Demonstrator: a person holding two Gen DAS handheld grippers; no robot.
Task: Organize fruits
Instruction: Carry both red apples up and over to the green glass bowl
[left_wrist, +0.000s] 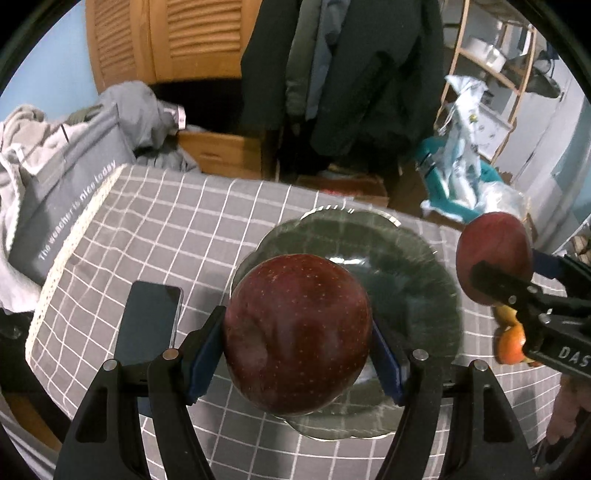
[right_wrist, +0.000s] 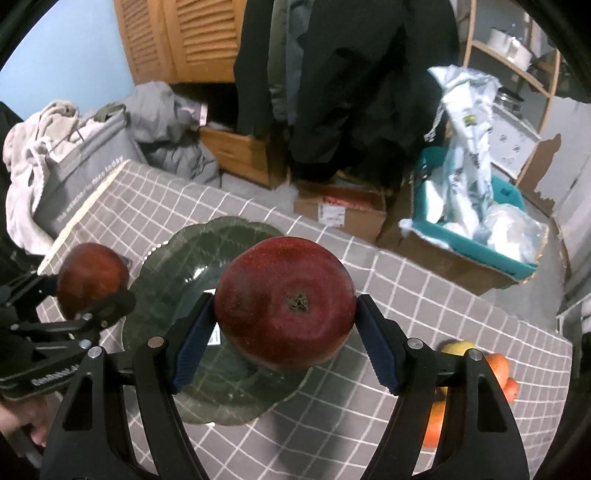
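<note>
My left gripper (left_wrist: 297, 332) is shut on a dark red apple (left_wrist: 297, 328) and holds it above the near part of a green glass plate (left_wrist: 406, 258) on the grey checked tablecloth. My right gripper (right_wrist: 284, 321) is shut on a second red apple (right_wrist: 284, 302), held above the right side of the same plate (right_wrist: 207, 251). Each gripper with its apple shows in the other view: the right one at the right edge (left_wrist: 495, 254), the left one at the left (right_wrist: 92, 277). Orange and yellow fruits (right_wrist: 495, 369) lie on the cloth at the right.
A black phone (left_wrist: 149, 325) lies on the cloth left of the plate. The table's far edge (right_wrist: 332, 221) drops to a floor with cardboard boxes (right_wrist: 343, 210), a teal bin of bags (right_wrist: 472, 206) and piled clothes (left_wrist: 55, 155).
</note>
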